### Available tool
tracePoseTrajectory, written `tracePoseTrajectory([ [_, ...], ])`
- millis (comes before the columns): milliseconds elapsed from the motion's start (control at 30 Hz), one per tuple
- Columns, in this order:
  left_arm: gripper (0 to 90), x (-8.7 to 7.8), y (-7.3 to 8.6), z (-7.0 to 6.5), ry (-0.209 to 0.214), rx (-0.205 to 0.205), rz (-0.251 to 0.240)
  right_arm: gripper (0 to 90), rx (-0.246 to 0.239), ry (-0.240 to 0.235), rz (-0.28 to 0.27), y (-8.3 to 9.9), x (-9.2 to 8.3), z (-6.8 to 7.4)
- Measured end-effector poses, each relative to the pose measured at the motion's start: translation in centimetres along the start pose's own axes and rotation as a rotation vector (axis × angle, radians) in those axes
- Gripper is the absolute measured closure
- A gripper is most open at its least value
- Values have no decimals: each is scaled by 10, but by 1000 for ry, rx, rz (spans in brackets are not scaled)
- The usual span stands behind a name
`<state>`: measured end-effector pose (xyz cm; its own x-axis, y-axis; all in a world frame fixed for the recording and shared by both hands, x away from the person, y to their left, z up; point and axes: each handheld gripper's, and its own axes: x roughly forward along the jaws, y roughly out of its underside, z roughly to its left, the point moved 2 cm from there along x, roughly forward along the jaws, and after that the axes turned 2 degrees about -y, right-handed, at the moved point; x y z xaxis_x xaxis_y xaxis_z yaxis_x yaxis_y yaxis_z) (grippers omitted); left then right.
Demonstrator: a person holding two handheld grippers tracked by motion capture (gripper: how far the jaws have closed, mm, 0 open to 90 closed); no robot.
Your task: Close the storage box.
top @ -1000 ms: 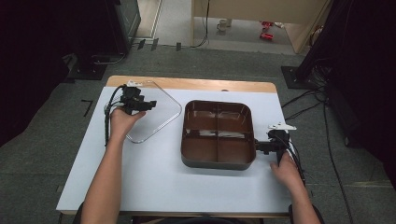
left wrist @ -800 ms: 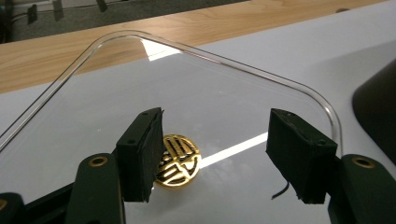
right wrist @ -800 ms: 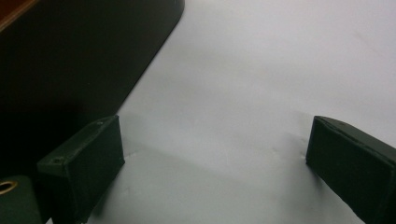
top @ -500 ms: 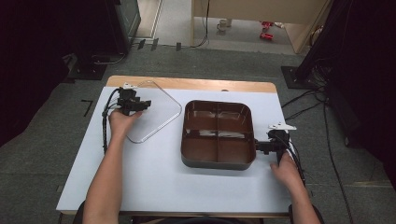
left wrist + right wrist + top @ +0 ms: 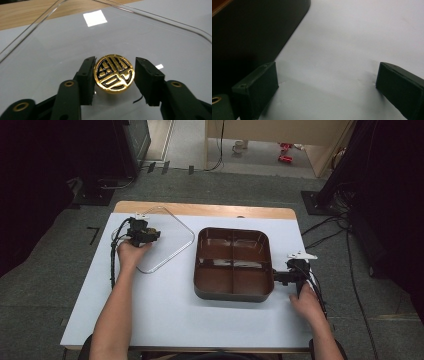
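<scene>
A: Status? Big to small.
B: Table (image 5: pixel 165 320): brown 4-compartment tray (image 5: pixel 233 262) empty, lid not on yet. Clear lid (image 5: pixel 167 240) lies flat, left of tray, near the back edge.
A: Grippers?
B: Left gripper (image 5: pixel 113 78) just closing round the gold knob (image 5: pixel 114 73); left jaw touching, right w/ a sliver of gap, so not clamped. Right gripper (image 5: pixel 327 87) jaws wide, nothing between, beside tray's right wall.
A: Lid axis?
B: Roughly square, no clear long axis; corners set diagonal to table, knob up.
</scene>
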<state>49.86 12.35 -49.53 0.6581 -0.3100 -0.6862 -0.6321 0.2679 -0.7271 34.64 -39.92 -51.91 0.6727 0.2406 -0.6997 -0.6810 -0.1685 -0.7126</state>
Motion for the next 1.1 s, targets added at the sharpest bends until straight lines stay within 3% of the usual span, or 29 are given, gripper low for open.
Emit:
tracePoseTrajectory([
  [533, 595, -7, -5, 1, 21, -36, 11, 34, 2, -1, 0, 0, 0, 0],
  [867, 594, -40, -19, -2, 31, -13, -31, 34, 1, 0, 0, 0, 0, 0],
  [1100, 595, -60, -26, -8, 63, 2, -45, 34, 3, -1, 1, 0, 0, 0],
])
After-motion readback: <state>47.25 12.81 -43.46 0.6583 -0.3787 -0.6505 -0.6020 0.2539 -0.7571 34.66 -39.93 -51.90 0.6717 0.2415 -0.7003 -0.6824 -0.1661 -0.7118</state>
